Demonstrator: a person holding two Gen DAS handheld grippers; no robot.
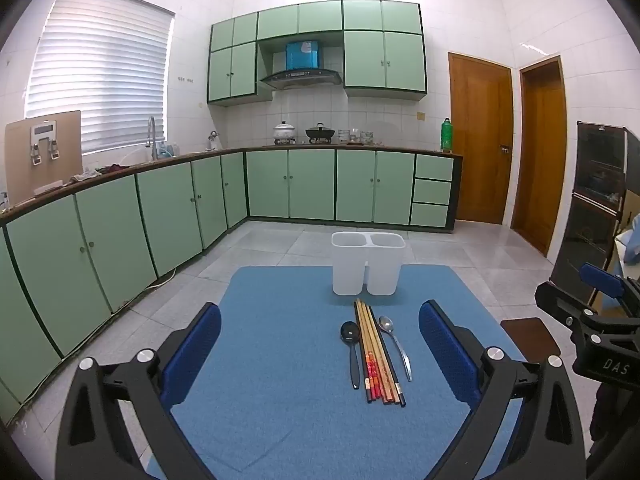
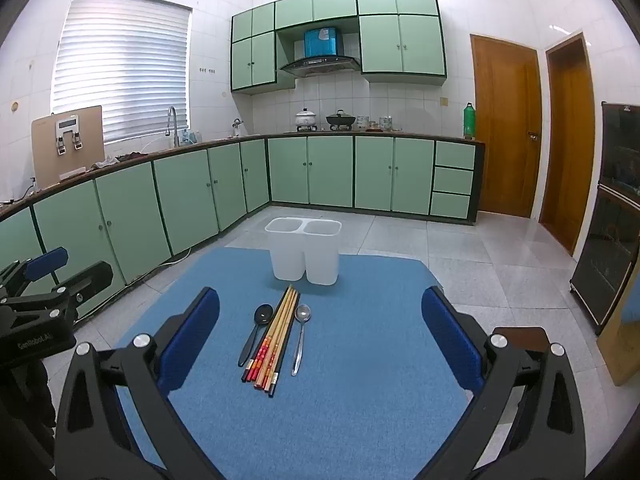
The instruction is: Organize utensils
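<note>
On the blue mat [image 1: 280,360] [image 2: 360,360] lie a black spoon [image 1: 352,350] [image 2: 255,330], a bundle of several chopsticks [image 1: 376,352] [image 2: 276,336] and a metal spoon [image 1: 396,346] [image 2: 300,336], side by side. Behind them stands a white two-compartment holder [image 1: 367,264] [image 2: 304,250], both compartments empty. My left gripper [image 1: 320,340] is open and empty, held above the mat in front of the utensils. My right gripper [image 2: 320,328] is open and empty too, to the right of the left one. The right gripper's body shows in the left wrist view [image 1: 596,320].
The mat covers a small table standing on a grey tiled floor [image 2: 460,248]. Green cabinets [image 1: 160,208] line the left and back walls. Two wooden doors [image 1: 480,140] and a dark glass cabinet [image 2: 612,216] are to the right. The left gripper's body shows in the right wrist view [image 2: 44,304].
</note>
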